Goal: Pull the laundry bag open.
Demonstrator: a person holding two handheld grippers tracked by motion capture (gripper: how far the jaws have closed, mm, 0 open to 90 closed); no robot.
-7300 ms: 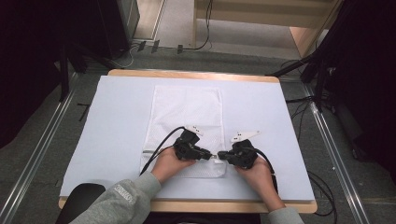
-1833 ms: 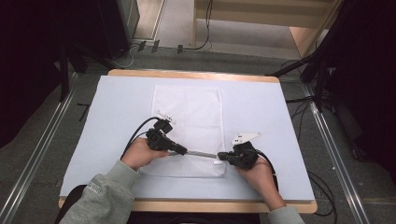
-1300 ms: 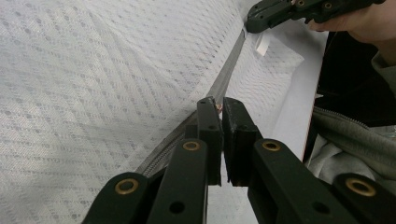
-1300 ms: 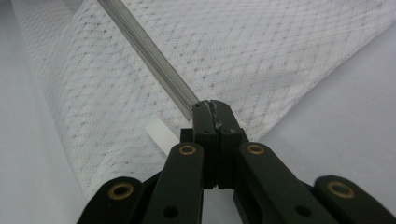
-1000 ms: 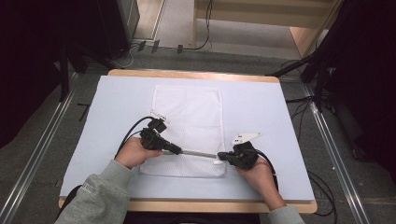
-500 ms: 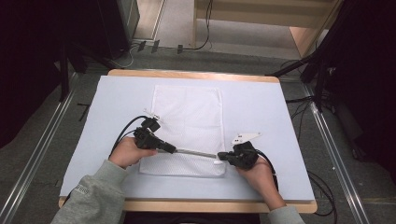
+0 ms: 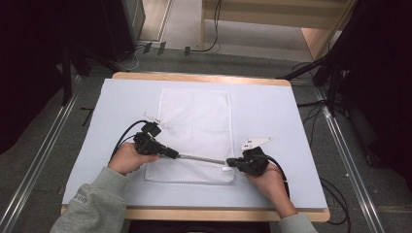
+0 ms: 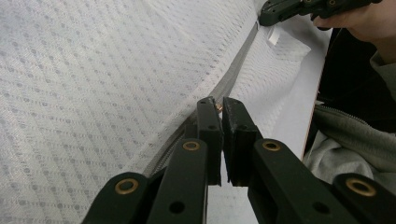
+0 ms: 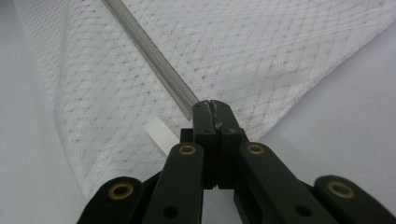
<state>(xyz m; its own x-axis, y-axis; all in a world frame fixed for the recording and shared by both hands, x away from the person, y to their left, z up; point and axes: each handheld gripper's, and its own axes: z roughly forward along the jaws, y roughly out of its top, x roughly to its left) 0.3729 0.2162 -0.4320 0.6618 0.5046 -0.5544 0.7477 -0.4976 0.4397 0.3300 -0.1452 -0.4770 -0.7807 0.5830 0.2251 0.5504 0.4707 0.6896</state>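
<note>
A white mesh bag (image 7: 194,116) lies flat on the pale mat, its grey zipper (image 7: 201,158) running along the near edge. My left gripper (image 7: 174,155) is shut on the small copper zipper pull (image 8: 218,108), its jaws (image 8: 219,103) pinching it with the zipper tape (image 8: 238,70) stretching away toward the other hand. My right gripper (image 7: 228,164) is shut on the zipper's right end; in the right gripper view its jaws (image 9: 212,105) are closed tight on the tape (image 9: 149,51). A white label (image 9: 159,134) sticks out beside them. The right gripper (image 8: 285,8) appears far off in the left gripper view.
The pale mat (image 7: 282,121) covers a wooden table (image 7: 204,77). Black cables (image 7: 124,136) trail from both grippers across the mat. Floor rails (image 7: 43,160) run along both sides, with dark equipment (image 7: 116,24) behind the far edge.
My left gripper has slid to the left along the bag's near edge, and a longer stretch of grey zipper lies between the two grippers. The right gripper has stayed in place.
</note>
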